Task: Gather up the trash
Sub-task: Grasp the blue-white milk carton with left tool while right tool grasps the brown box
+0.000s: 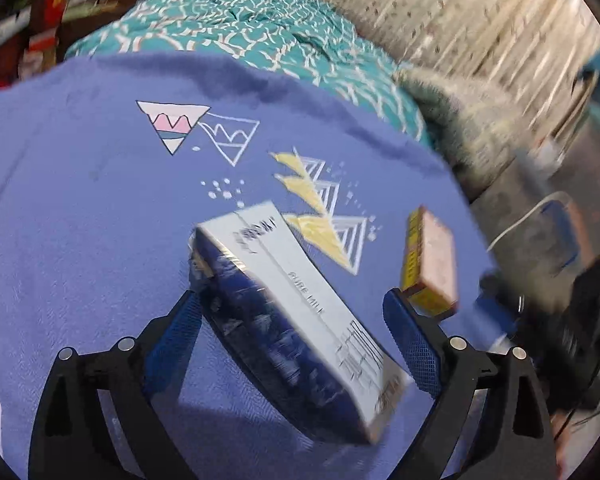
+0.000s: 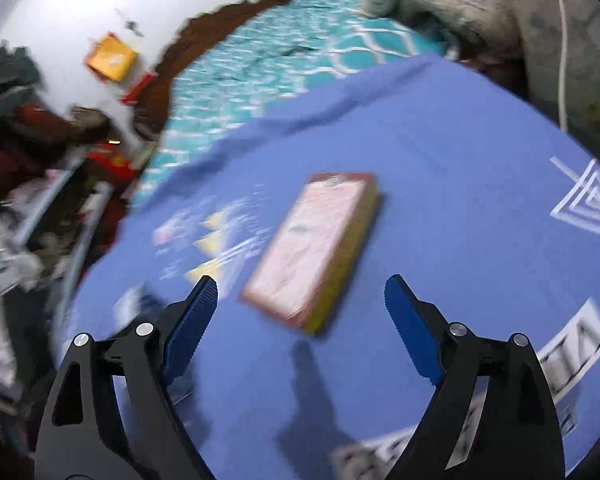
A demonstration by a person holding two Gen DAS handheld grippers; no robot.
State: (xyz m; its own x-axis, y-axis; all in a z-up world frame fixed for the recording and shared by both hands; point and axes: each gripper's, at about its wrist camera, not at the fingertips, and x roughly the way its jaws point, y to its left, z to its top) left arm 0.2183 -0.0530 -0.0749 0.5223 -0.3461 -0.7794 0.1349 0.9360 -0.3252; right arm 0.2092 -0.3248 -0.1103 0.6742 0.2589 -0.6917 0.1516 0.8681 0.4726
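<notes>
A blue and white milk carton (image 1: 296, 316) lies on its side on a blue patterned sheet (image 1: 80, 220). My left gripper (image 1: 294, 300) is open, its blue pads on either side of the carton, not pressed on it. A small pink and yellow box (image 1: 432, 264) lies just past the right fingertip. In the right wrist view the same pink and yellow box (image 2: 316, 248) lies on the blue sheet (image 2: 440, 180), just ahead of my right gripper (image 2: 300, 288), which is open and empty. Both views are motion-blurred.
A teal patterned blanket (image 1: 260, 28) lies beyond the blue sheet, with a knitted cream throw (image 1: 460, 20) to the right. A white cable (image 2: 562, 40) hangs at the right. Cluttered red and dark items (image 2: 60, 140) sit off the left edge. An orange box (image 2: 112, 58) lies on white.
</notes>
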